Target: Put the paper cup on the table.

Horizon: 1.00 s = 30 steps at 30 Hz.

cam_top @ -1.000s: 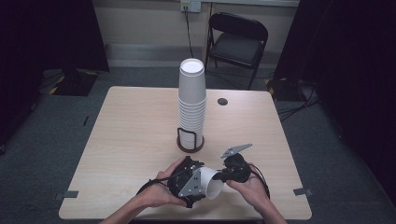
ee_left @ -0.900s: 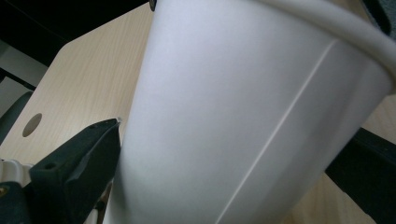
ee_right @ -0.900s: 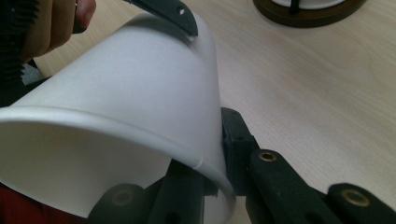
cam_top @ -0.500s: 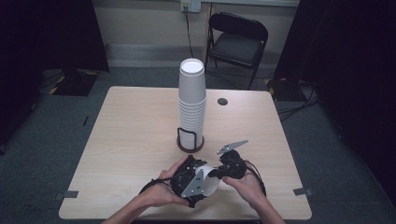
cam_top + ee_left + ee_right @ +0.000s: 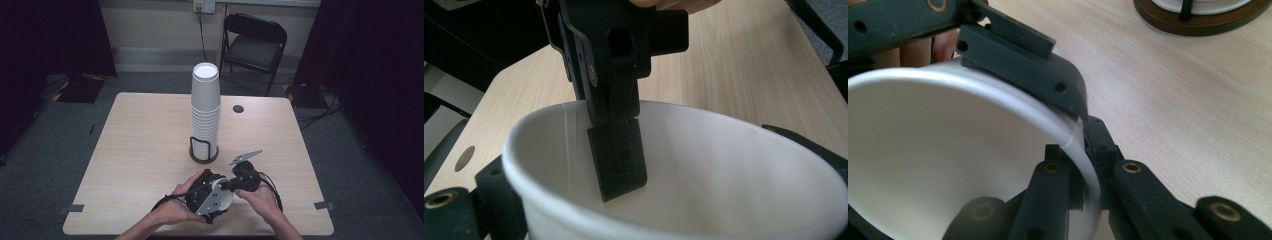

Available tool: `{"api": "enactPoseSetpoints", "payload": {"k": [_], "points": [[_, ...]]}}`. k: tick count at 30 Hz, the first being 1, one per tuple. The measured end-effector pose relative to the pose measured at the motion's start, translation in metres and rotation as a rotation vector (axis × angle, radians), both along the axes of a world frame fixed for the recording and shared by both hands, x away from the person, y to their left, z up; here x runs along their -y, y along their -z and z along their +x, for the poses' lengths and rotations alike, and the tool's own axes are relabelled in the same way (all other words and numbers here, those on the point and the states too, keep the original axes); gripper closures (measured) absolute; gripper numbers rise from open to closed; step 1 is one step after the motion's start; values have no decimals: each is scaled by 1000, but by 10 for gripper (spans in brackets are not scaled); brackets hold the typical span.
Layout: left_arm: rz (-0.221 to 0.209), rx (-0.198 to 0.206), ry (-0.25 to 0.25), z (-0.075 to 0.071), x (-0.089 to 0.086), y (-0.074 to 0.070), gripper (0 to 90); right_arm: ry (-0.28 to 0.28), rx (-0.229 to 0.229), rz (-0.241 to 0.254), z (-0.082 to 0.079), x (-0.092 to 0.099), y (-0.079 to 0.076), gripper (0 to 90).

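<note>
- Now your right gripper (image 5: 231,186) pinched the cup (image 5: 223,200) wall, one jaw inside, one outside.
- Left gripper (image 5: 212,197) jaws had just been closing around the cup, hugging its sides.
- Cup sat between both hands, near table (image 5: 140,150) front edge.
- Stack (image 5: 205,112) stood behind.

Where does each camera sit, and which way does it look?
High view: above the person's side, looking forward and down on the table; forearms, both hands, cup stack.
Left gripper view: on the left gripper, looking into the cup; its jaws flank the cup, the right gripper reaches inside.
Right gripper view: on the right gripper, looking along the cup's rim, pinched by its jaws.
Shared: both gripper views show the cup.
</note>
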<state>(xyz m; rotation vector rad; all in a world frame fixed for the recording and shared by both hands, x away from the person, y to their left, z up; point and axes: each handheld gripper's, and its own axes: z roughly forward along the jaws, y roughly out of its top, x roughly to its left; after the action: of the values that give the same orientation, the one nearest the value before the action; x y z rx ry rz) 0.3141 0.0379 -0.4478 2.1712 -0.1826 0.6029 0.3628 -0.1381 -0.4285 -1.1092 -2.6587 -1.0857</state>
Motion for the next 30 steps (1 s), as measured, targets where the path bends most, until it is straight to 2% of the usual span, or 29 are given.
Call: {"api": "enactPoseSetpoints", "payload": {"k": [8,11,18,22,26,28,30], "points": [[1,3,-13,1,1,-2,64,19,-1,-1,1,-1,1,885],[-12,-24,-23,3,-1,-1,71,30,-2,3,2,-1,2,888],[-27,-44,-37,3,-3,0,83,39,-1,-6,1,-3,3,880],[-63,-67,-49,5,-7,-2,108,47,16,-5,0,-2,2,832],[-68,-70,-57,7,-8,-2,106,64,36,6,-1,-1,0,799],[-90,-95,-67,7,-10,-2,106,69,43,6,-2,0,-2,781],[-85,-95,-77,7,-12,-2,106,68,49,19,-2,2,-4,772]]}}
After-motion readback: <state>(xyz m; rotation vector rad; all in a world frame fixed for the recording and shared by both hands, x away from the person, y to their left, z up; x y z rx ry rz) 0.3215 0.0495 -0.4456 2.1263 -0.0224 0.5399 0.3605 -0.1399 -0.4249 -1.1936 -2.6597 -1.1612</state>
